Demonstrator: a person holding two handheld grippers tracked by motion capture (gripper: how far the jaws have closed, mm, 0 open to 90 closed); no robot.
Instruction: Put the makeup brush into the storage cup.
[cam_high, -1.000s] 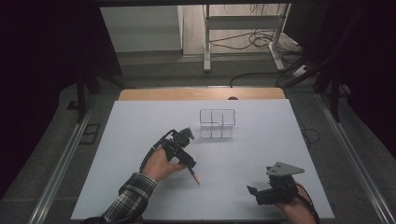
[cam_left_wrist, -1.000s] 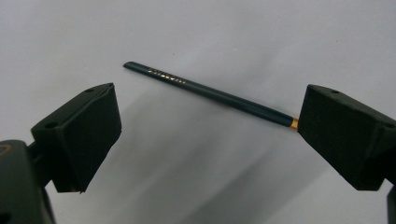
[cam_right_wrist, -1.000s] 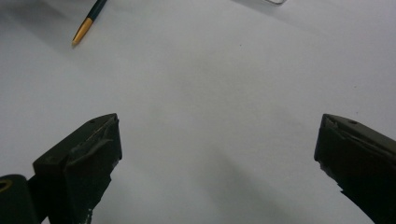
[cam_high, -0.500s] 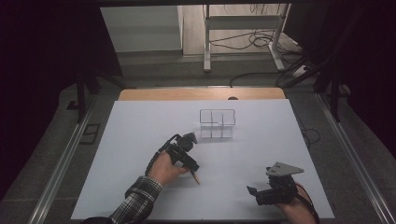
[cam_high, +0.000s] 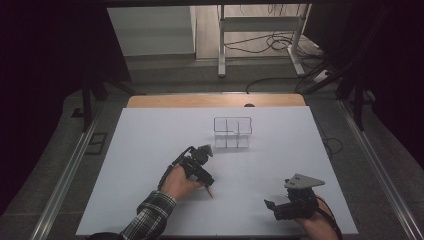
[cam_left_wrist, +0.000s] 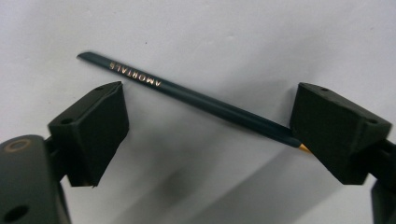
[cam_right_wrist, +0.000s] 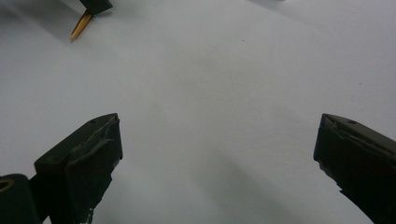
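Observation:
A dark green pencil (cam_left_wrist: 187, 91) with gold lettering lies flat on the white table (cam_high: 150, 150). My left gripper (cam_left_wrist: 210, 116) hovers just over it, open, one jaw on each side of the pencil and not clamping it. In the high view the left gripper (cam_high: 200, 172) is at table centre, and the pencil's tan tip (cam_high: 209, 192) pokes out beside the hand. My right gripper (cam_high: 272, 206) rests near the front right edge, pointing left. Its jaws stand wide open over bare table (cam_right_wrist: 210, 93), and the pencil tip (cam_right_wrist: 80, 25) shows far off at upper left.
A clear plastic organiser with compartments (cam_high: 232, 132) stands behind the left gripper, toward the far side. A wooden strip (cam_high: 215, 101) borders the table's far edge. Beyond it are a metal frame's legs (cam_high: 220, 50) and floor cables (cam_high: 270, 45).
My left gripper has shifted a little toward the near edge and come down over the pencil. The right gripper has stayed put.

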